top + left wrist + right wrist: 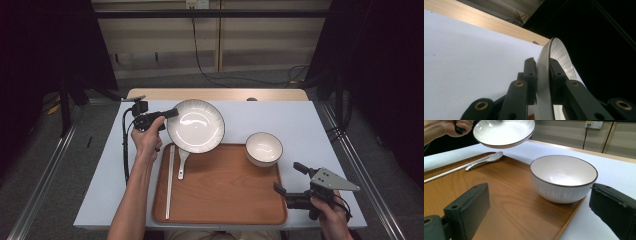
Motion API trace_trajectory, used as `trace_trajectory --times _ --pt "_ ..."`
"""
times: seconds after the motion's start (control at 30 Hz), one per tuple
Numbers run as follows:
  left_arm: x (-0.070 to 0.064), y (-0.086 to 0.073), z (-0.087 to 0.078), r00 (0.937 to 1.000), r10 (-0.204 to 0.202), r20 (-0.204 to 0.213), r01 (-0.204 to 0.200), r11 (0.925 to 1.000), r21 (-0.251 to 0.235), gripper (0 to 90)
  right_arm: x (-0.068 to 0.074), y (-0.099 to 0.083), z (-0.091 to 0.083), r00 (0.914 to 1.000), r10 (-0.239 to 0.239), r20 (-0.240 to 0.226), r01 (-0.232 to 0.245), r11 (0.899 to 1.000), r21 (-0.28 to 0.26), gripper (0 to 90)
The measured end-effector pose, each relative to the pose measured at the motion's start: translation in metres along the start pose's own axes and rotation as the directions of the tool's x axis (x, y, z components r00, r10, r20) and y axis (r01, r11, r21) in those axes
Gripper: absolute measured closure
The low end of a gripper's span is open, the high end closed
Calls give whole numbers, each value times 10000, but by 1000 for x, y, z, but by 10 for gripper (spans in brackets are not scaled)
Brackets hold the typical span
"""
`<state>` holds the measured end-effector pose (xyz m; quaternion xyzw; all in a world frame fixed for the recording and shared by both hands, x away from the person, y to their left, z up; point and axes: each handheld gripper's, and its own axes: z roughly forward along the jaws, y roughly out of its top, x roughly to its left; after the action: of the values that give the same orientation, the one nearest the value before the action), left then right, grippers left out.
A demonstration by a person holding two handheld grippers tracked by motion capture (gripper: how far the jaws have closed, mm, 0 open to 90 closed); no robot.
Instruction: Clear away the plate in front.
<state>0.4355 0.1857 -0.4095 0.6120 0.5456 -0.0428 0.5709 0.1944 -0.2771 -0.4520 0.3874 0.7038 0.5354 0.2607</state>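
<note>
Clamped between the closed jaws of the left gripper [542,82], the plate [195,125] is held by its rim, lifted above the tray [220,200], while the right gripper [536,215], jaws spread wide, is aimed at the bowl [563,178] just ahead, probably to be grasped next.
</note>
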Motion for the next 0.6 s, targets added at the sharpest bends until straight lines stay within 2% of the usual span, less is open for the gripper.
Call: trace_trajectory --times 0.1,0.27,0.3,0.43,0.6 --pt "-4 -5 -2 9999 0 103 0 10000 -15 792 1 0 0 10000 -40 8 40 10000 -14 28" --pt "-10 -18 -5 9984 -173 533 178 9998 -79 792 1 0 0 10000 -53 10 53 10000 -31 28" --pt "-10 -19 -4 9970 -177 750 179 9998 -15 793 1 0 0 10000 -27 20 27 10000 -22 28" --pt "-15 -23 -3 9958 -29 911 26 10000 38 791 1 0 1 10000 -53 31 53 10000 -1 28" --pt "-17 -29 -4 9934 -87 1140 89 10000 -12 791 0 0 0 10000 47 -6 -47 10000 -21 28"
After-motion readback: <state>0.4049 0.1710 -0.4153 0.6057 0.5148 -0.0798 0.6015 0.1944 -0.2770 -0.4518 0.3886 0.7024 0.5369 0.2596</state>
